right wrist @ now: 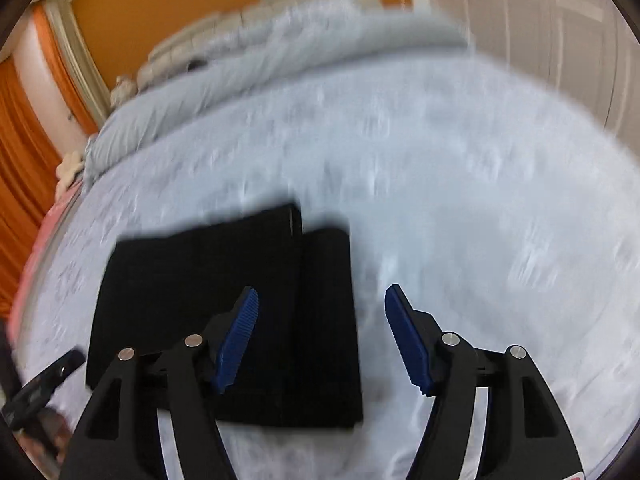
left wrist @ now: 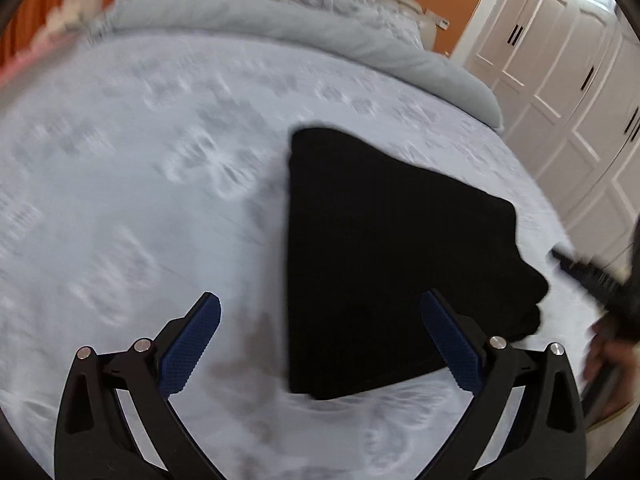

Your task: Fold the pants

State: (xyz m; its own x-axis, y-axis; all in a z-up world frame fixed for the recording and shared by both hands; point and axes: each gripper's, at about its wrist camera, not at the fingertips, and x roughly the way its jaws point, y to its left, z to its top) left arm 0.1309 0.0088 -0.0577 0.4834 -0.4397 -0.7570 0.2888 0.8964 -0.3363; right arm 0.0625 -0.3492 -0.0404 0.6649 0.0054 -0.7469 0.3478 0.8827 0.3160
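Observation:
The black pants [left wrist: 384,256] lie folded into a compact stack on the pale blue bedspread [left wrist: 160,184]. In the right wrist view the pants [right wrist: 224,304] show as two folded layers side by side. My left gripper [left wrist: 320,312] is open and empty, above the bed at the stack's near left corner. My right gripper [right wrist: 320,304] is open and empty, above the stack's right edge. The right gripper also shows blurred at the right edge of the left wrist view [left wrist: 588,276].
A rolled grey-blue duvet [left wrist: 280,36] lies across the head of the bed. White wardrobe doors [left wrist: 560,72] stand to the right. Orange curtains [right wrist: 20,160] and an orange wall [right wrist: 240,8] lie to the left and behind.

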